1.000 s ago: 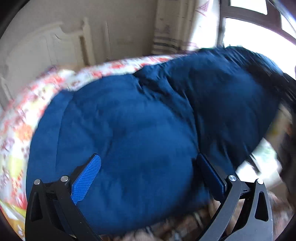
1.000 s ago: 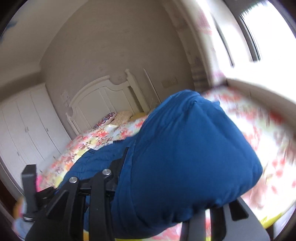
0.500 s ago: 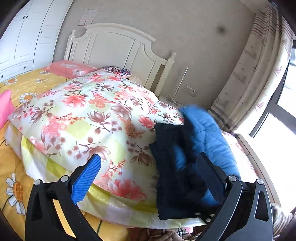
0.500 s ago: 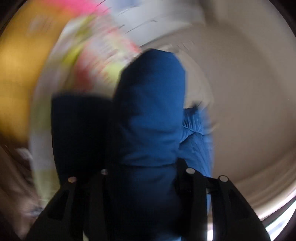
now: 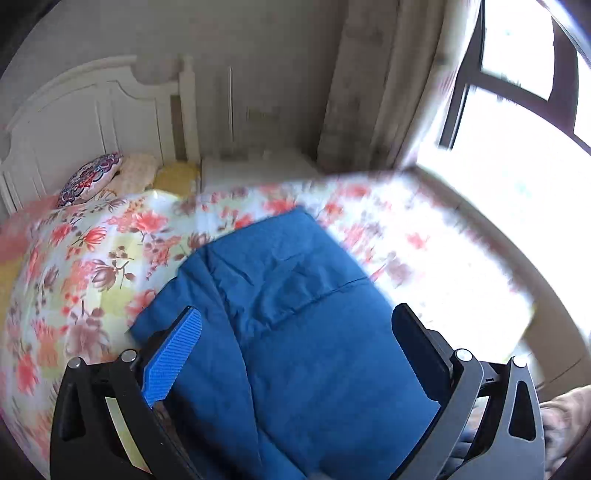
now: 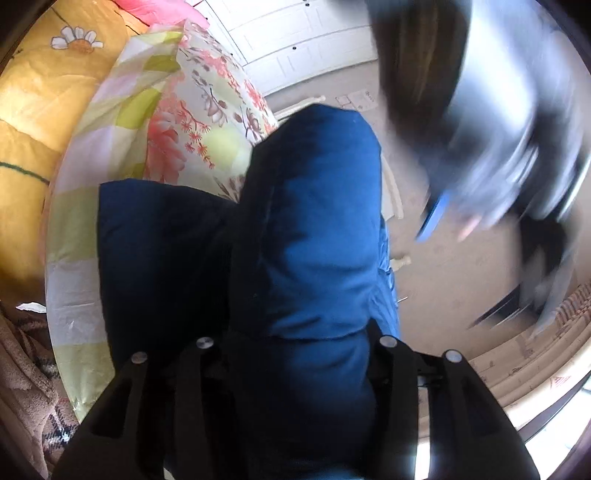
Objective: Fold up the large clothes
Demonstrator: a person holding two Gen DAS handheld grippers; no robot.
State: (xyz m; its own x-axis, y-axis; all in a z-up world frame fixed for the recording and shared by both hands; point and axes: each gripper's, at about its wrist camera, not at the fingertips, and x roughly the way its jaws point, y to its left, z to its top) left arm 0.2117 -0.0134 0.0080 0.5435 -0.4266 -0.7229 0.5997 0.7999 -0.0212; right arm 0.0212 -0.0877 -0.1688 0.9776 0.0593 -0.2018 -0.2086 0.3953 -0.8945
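Observation:
A large dark blue padded garment [image 5: 295, 332] lies on the floral quilt [image 5: 92, 258] of the bed. My left gripper [image 5: 297, 332] is open, its jaws wide apart just above the garment, with the blue pad [image 5: 173, 354] on the left. In the right wrist view the garment [image 6: 314, 240] bulges thickly between the jaws of my right gripper [image 6: 295, 339], which is shut on it; the fingertips are hidden in the cloth. A blurred shape at upper right of that view is the left gripper [image 6: 480, 166] moving.
A white headboard [image 5: 92, 110] and pillows [image 5: 92, 177] stand at the far end of the bed. A curtain [image 5: 369, 92] and a bright window [image 5: 517, 129] are to the right. A yellow daisy-print blanket [image 6: 44, 92] and white wardrobe doors [image 6: 295, 33] show in the right wrist view.
My left gripper has swung back over the blue garment, still open. My right gripper keeps its hold on the garment and has steadied after a fast swing.

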